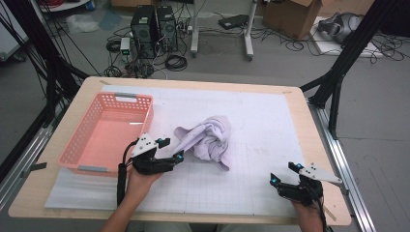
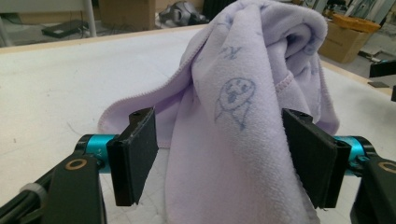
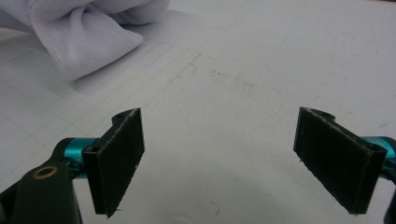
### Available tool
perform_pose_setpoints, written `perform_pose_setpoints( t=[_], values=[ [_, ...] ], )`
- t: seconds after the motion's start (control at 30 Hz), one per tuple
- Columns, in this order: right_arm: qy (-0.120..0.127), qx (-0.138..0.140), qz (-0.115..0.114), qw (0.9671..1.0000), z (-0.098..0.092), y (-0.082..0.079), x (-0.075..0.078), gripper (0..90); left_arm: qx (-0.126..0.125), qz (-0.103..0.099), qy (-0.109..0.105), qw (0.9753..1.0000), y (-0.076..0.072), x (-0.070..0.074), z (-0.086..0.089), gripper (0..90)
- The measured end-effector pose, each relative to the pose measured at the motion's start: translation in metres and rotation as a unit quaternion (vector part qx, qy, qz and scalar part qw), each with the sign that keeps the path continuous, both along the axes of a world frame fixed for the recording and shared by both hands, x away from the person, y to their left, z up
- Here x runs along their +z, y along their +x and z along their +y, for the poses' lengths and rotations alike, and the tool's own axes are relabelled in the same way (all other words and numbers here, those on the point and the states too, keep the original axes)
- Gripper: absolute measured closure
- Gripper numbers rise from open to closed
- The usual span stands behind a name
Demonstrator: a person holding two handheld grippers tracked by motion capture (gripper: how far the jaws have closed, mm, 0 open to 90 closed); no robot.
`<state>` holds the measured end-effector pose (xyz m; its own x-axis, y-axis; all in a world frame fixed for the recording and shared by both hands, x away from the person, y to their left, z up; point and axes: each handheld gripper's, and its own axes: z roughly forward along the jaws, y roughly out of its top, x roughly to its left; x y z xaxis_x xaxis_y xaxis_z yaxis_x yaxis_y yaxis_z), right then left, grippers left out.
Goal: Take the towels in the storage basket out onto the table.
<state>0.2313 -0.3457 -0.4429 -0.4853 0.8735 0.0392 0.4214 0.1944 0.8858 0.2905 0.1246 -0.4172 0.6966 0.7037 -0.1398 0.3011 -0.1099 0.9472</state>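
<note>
A crumpled lilac towel (image 1: 209, 137) lies in a heap near the middle of the white gridded mat (image 1: 251, 145), and the left gripper (image 1: 173, 150) reaches into its near-left edge. In the left gripper view the jaws stand wide, one on each side of a hanging fold of the towel (image 2: 233, 140), which bears a small printed cartoon figure; the right jaw touches or nearly touches the cloth and the left jaw stands clear, so nothing is clamped yet. The placement suggests a grab about to be made on that fold, probably to lift or spread the cloth.

The right gripper (image 1: 285, 174) waits well apart at the near-right of the mat, jaws also spread wide over bare surface, with a corner of the towel (image 3: 84, 32) ahead of it in the right gripper view.

A pink plastic basket (image 1: 82, 145) stands empty just left of the left hand, close enough to crowd a leftward swing. The wooden table's (image 1: 309, 145) far half lies open; computer towers (image 1: 154, 29), cables and cardboard boxes (image 1: 295, 17) sit on the floor beyond.
</note>
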Motion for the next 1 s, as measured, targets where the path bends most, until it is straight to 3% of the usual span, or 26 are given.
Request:
perform_pose_setpoints(
  t=[0.13, 0.17, 0.2, 0.3, 0.33, 0.43, 0.63, 1.0],
  values=[
    [0.002, -0.003, 0.000, 1.0000, -0.002, 0.000, 0.000, 15.0, -0.006, -0.009, 0.003, 0.9999, -0.005, 0.000, 0.000, 29.9],
    [0.004, -0.005, 0.002, 1.0000, -0.001, 0.000, 0.000, 15.0, -0.012, -0.013, -0.010, 0.9998, -0.007, 0.002, 0.000, 30.0],
    [0.003, -0.005, 0.002, 1.0000, -0.001, 0.000, 0.000, 15.0, -0.012, -0.013, -0.010, 0.9998, -0.007, 0.002, 0.000, 30.0],
    [0.005, -0.006, 0.002, 1.0000, 0.000, 0.000, 0.000, 15.0, -0.027, -0.018, -0.052, 0.9981, -0.010, 0.010, 0.002, 30.5],
    [0.003, -0.004, 0.002, 1.0000, 0.000, 0.000, 0.000, 15.0, -0.027, -0.029, -0.050, 0.9980, -0.011, 0.015, 0.001, 30.5],
    [0.001, -0.002, 0.002, 1.0000, 0.001, 0.000, 0.000, 15.0, -0.029, -0.032, -0.046, 0.9980, -0.012, 0.017, 0.001, 30.4],
    [0.003, -0.005, 0.003, 1.0000, 0.001, 0.001, 0.000, 15.0, -0.029, -0.021, -0.042, 0.9985, -0.010, 0.014, 0.004, 30.0],
    [0.000, 0.003, 0.006, 1.0000, 0.006, 0.007, -0.002, 15.0, -0.018, -0.019, -0.038, 0.9989, -0.010, 0.013, 0.009, 29.9]
  ],
)
